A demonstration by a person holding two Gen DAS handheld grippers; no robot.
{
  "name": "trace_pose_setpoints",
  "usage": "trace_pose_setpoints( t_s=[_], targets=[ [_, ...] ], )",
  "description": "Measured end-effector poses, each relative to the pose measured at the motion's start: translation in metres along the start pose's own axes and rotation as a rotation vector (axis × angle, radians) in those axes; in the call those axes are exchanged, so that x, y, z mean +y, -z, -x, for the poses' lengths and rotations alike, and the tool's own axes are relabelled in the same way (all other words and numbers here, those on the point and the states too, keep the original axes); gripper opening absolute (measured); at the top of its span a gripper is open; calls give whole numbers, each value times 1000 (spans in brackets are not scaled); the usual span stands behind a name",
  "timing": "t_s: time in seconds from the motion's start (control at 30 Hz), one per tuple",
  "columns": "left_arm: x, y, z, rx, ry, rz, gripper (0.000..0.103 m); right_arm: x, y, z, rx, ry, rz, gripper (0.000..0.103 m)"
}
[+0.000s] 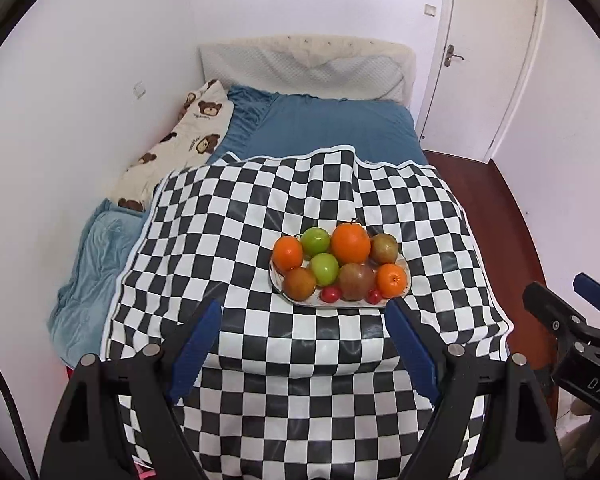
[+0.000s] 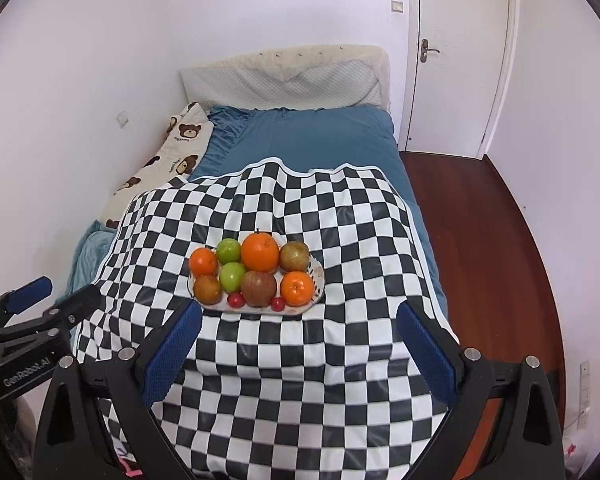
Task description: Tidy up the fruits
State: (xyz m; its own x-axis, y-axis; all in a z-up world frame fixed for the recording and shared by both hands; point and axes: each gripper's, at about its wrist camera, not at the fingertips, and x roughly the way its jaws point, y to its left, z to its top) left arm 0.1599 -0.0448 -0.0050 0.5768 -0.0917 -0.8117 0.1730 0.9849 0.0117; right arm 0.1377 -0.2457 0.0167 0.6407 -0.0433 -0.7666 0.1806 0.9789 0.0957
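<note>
White oval plate [image 1: 405,261] bearing ten pieces of fruit, set on a black-and-white checkered cloth [image 1: 236,216] spread over a bed with a blue sheet [image 1: 332,128]. Fruit by count: three oranges, namely one large stemmed orange [image 1: 351,243] at the far centre, a medium orange [image 1: 287,253] at the left and a small orange [image 1: 392,280] at the right; two glossy green apples [image 1: 316,240] placed one behind the other; three dull russet brown-red fruits, at near left [image 1: 299,284], near centre [image 1: 356,281] and far right [image 1: 384,248]; two small red fruits [image 1: 331,294] on the near rim, kind not discernible. All pieces lie packed together, touching their neighbours. Left gripper [image 1: 302,330] hovers near the plate's front edge, blue-padded fingers spread wide, nothing between them; right gripper [image 2: 300,334] likewise held apart and empty, just short of the plate [image 2: 318,270]. Beside the wall: one bear-print pillow [image 1: 188,132]; one light blue blanket [image 1: 88,272]. Behind: a white door [image 1: 492,60].
</note>
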Motion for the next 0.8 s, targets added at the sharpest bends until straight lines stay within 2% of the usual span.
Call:
trace_pose_setpoints(
  t_s=[0.43, 0.8],
  targets=[
    [8, -9, -72, 84, -44, 1, 83, 7, -7, -81, 66, 44, 16, 100],
    [3, -4, -83, 101, -40, -17, 83, 6, -1, -108, 103, 51, 6, 100]
  ],
)
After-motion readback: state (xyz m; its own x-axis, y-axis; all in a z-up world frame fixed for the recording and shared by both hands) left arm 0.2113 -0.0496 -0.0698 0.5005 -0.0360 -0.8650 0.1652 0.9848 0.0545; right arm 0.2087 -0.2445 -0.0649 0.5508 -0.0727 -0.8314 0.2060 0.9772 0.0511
